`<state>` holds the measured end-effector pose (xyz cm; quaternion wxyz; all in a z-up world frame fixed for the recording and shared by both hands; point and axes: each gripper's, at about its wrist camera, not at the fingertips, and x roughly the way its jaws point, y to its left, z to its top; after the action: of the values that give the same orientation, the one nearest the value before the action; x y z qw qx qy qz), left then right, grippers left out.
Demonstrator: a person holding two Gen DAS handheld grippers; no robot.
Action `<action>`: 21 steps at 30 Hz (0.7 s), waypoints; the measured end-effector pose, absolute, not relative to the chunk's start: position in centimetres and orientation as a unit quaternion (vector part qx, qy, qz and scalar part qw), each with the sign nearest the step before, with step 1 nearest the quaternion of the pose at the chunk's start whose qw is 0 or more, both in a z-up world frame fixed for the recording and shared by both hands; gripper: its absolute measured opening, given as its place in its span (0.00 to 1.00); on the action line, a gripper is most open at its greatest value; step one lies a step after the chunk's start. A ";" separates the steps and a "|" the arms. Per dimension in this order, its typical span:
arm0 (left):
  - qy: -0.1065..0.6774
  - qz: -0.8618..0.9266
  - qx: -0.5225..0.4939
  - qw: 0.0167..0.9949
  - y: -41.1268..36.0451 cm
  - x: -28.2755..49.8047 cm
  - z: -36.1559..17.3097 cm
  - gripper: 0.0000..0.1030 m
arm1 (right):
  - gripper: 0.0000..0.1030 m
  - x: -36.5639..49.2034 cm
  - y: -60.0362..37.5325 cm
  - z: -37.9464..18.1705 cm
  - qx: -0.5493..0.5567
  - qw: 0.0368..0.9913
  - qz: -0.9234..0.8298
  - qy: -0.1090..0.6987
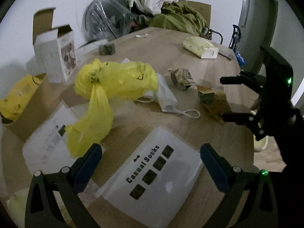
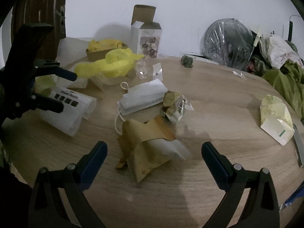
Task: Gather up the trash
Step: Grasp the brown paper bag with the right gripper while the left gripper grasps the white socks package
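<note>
Round wooden table, littered. Left gripper: jaws wide, nothing held, poised over a translucent white plastic "Casual Socks" pouch; a knotted yellow plastic bag lies just beyond. Right gripper: jaws wide, nothing held, flanking a crumpled brown paper bag. Nearby: a white face mask, a crumpled snack wrapper, a pale yellow packet near the table's edge.
</note>
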<state>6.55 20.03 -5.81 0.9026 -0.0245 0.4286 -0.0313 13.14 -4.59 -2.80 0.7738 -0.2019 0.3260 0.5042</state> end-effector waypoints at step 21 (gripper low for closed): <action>0.482 -0.042 0.000 0.875 17.4 5.3 -7.8 0.87 | 0.70 13.4 -4.7 -3.8 -0.206 0.766 0.506 0.339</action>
<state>5.33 17.44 -7.84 0.8750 -0.0005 0.4823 -0.0423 13.38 -4.74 -3.84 0.7661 -0.2062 0.3389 0.5057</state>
